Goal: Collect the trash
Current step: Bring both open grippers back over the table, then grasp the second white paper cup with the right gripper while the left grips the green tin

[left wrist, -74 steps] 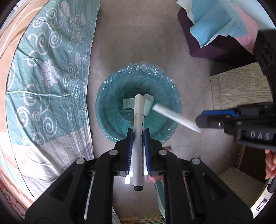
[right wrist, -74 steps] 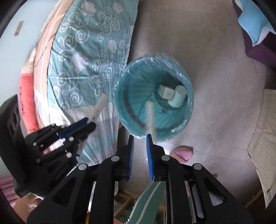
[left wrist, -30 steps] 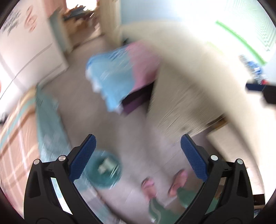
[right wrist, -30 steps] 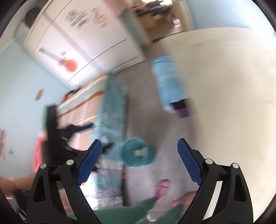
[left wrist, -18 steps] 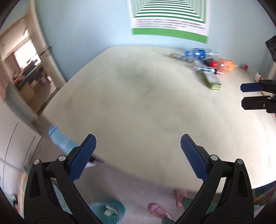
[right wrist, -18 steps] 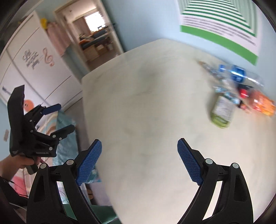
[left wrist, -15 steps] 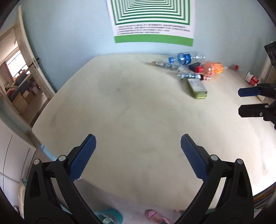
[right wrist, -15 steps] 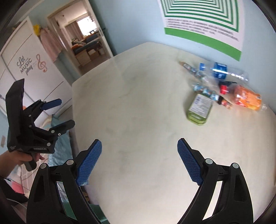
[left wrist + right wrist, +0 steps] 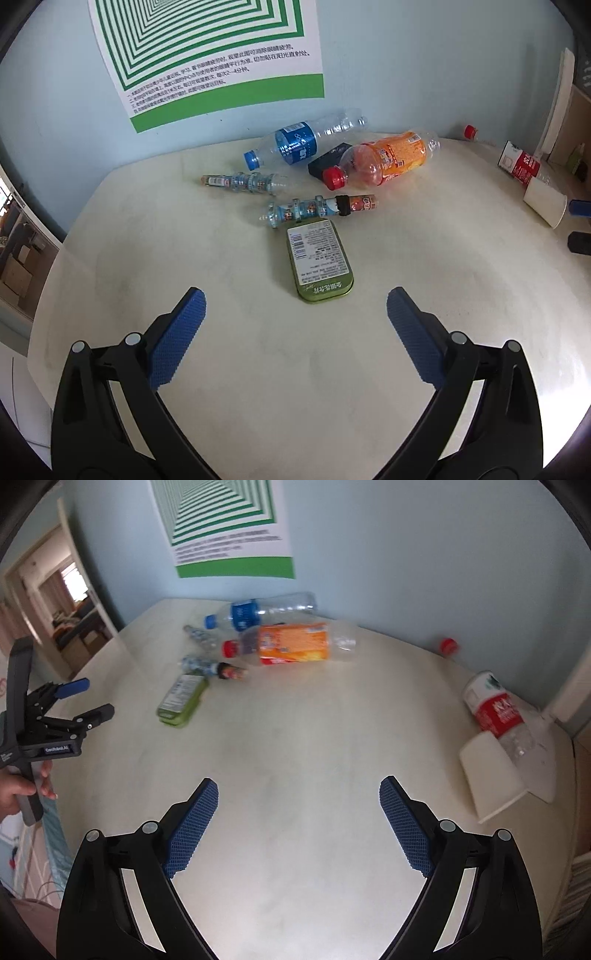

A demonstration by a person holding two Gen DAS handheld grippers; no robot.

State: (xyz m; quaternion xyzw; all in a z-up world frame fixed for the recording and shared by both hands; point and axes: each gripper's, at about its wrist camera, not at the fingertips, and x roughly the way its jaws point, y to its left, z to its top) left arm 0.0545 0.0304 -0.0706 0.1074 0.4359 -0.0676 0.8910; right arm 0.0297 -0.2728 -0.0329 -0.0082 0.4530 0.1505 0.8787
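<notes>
Trash lies on the pale table (image 9: 184,369). A green tin (image 9: 319,260) (image 9: 181,699) lies just beyond my left gripper (image 9: 295,295), which is open and holds nothing. Behind the tin lie two small twisted bottles (image 9: 317,210), an orange-labelled bottle (image 9: 384,158) (image 9: 291,644), a blue-labelled water bottle (image 9: 299,144) and a small black box (image 9: 328,162). My right gripper (image 9: 298,786) is open and empty over bare table. To its right lie a white paper cup (image 9: 495,775) and a red-labelled bottle (image 9: 495,709). A red cap (image 9: 448,645) sits by the wall.
A green striped poster (image 9: 207,55) hangs on the blue wall behind the table. A shelf unit (image 9: 569,110) stands at the table's right end. The table's left edge drops toward a doorway (image 9: 70,602). A hand (image 9: 14,794) holds the left gripper (image 9: 96,698).
Both grippers let go over the floor bin, opened wide and swung up to the table. In the last half second they have come closer to the trash.
</notes>
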